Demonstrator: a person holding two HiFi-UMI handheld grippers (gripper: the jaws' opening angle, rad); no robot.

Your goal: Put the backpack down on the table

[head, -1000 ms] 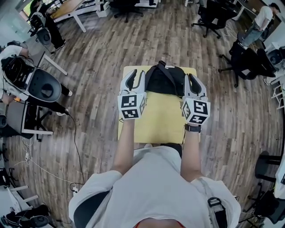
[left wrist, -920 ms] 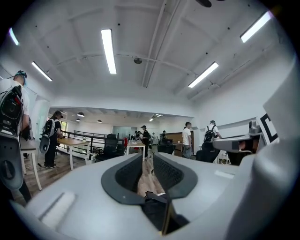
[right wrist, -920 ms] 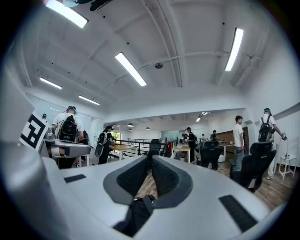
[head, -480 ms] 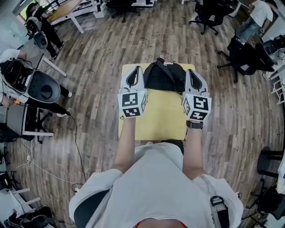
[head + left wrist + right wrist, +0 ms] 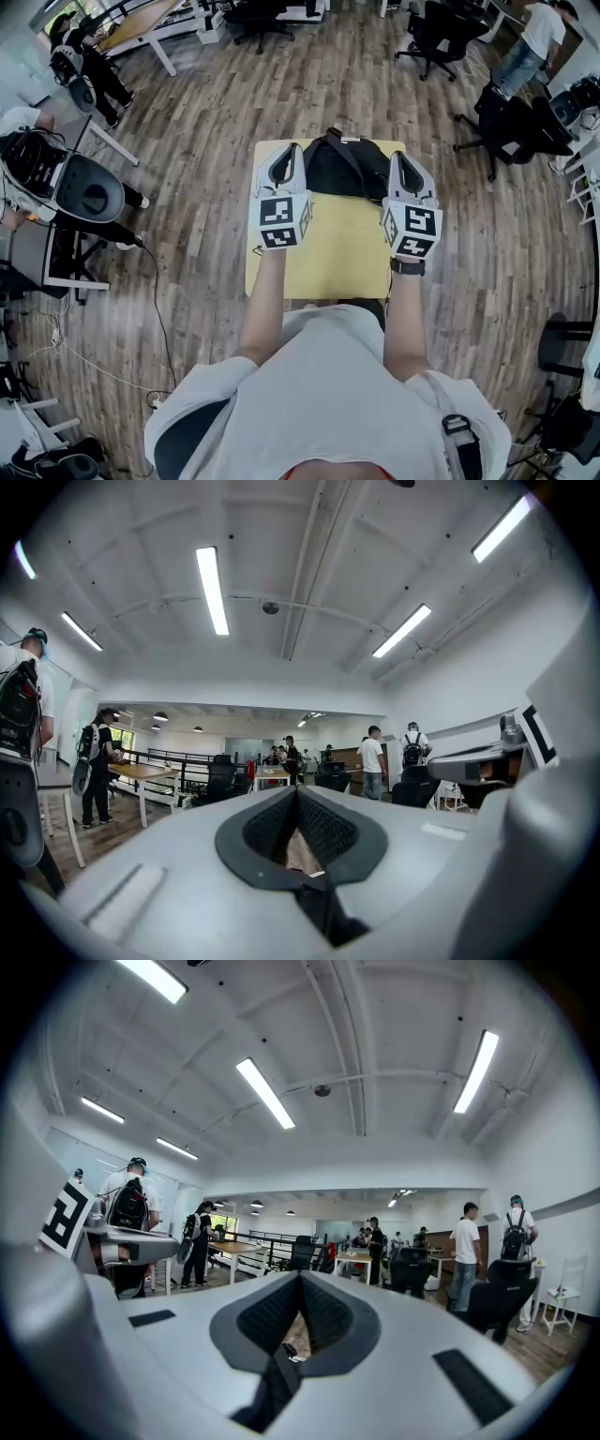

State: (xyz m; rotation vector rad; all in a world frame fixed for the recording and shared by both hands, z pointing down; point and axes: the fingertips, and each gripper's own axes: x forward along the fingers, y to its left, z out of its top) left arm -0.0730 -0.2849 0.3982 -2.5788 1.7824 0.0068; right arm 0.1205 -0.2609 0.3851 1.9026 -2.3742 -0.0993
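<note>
Flanking black fabric backpack (image 5: 343, 171) on square yellow table (image 5: 328, 255) at nine and three o'clock: left gripper (image 5: 286, 152), right gripper (image 5: 401, 157), both pinched shut, empty. Seemingly set down; next, backing clear.

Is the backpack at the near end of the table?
No, the black backpack is at the yellow table's far end, away from the person.

Brown wood-plank floor (image 5: 206, 141) all round. Black swivel office chairs (image 5: 436, 33) top right, person in white shirt and jeans (image 5: 532, 37) near them. Wooden desk with white legs (image 5: 141, 19) top left. Thin black cable (image 5: 156, 305) trails on floor left. Long ceiling strip lights (image 5: 212, 588) on.
</note>
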